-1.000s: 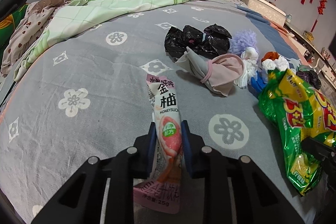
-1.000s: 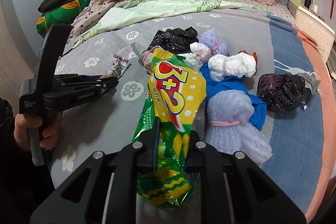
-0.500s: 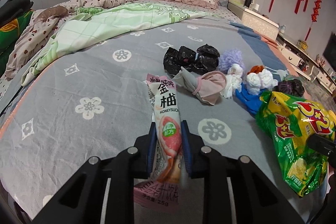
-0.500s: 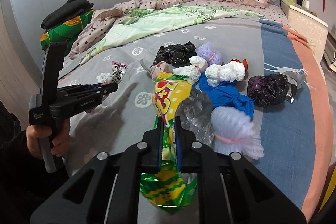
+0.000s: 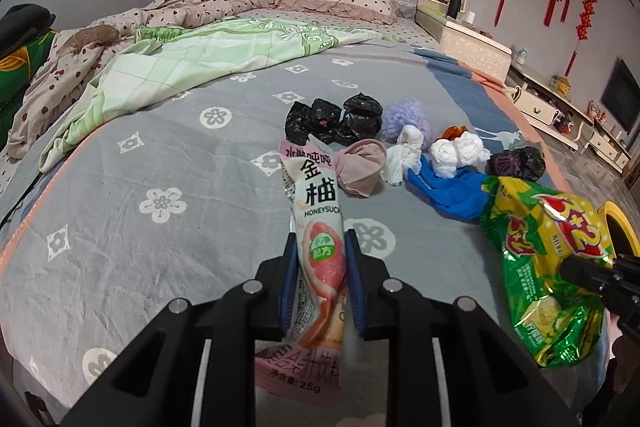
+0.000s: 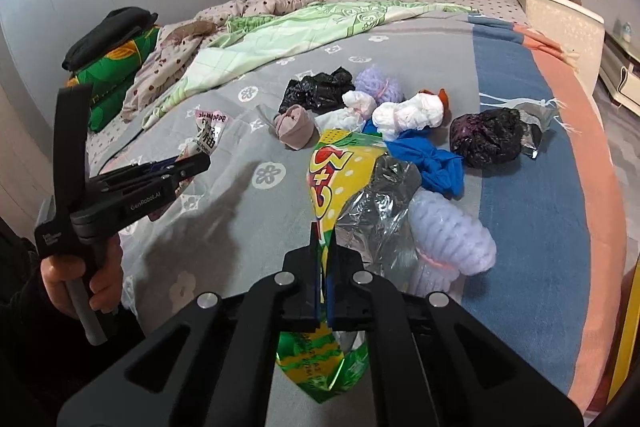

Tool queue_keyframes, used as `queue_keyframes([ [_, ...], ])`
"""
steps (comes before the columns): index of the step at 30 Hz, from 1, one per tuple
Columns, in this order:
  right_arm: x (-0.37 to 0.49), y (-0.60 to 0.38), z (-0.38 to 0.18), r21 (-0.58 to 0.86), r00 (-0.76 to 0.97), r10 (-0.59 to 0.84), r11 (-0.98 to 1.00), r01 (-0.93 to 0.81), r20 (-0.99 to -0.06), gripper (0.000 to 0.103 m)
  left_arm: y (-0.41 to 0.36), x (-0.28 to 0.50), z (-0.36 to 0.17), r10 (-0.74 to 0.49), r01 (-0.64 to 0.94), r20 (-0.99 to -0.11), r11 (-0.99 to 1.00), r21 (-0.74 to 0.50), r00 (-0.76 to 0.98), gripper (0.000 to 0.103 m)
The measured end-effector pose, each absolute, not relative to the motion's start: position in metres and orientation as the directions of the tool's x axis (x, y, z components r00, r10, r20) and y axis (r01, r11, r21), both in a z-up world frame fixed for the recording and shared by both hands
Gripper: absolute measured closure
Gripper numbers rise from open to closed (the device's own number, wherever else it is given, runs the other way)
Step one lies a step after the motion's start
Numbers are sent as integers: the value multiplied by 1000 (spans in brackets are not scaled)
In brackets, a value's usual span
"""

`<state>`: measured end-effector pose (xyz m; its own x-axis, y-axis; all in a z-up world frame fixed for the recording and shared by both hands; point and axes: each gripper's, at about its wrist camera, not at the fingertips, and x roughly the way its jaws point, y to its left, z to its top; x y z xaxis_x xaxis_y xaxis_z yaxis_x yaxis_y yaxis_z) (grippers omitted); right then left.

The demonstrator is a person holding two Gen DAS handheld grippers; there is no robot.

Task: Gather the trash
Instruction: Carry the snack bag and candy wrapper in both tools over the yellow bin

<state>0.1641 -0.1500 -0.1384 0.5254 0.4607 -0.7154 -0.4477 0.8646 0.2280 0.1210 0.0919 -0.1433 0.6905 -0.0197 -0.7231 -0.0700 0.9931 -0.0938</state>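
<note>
My left gripper (image 5: pixel 319 239) is shut on a pink honeysuckle snack wrapper (image 5: pixel 316 223), held upright above the grey flowered bedspread (image 5: pixel 160 163). My right gripper (image 6: pixel 325 235) is shut on a green and yellow snack bag (image 6: pixel 340 171), pinched flat between its jaws and lifted off the bed. In the left wrist view that bag (image 5: pixel 540 259) hangs at the right. In the right wrist view the left gripper (image 6: pixel 192 163) shows at the left with its wrapper (image 6: pixel 208 135), held by a hand (image 6: pixel 80 279).
On the bed lie knotted bundles: black bags (image 5: pixel 332 121), a pink one (image 5: pixel 360 167), white ones (image 5: pixel 456 151), a blue one (image 5: pixel 452 189), a dark one (image 6: pixel 488 137) and a pale lilac one (image 6: pixel 448 239). Crumpled quilts (image 5: pixel 200 55) and pillows lie beyond. A yellow object (image 5: pixel 618 227) shows at the right.
Both grippers have risen and drawn back from the bed with their wrappers. The right gripper's jaws have closed tighter, squeezing the green bag flat.
</note>
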Motion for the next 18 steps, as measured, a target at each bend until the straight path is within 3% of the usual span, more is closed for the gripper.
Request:
queue_keyframes([
  [18, 125, -243, -63, 281, 660, 469, 883, -377, -587, 102, 29, 110, -87, -128, 87, -661, 992, -95, 740, 82],
])
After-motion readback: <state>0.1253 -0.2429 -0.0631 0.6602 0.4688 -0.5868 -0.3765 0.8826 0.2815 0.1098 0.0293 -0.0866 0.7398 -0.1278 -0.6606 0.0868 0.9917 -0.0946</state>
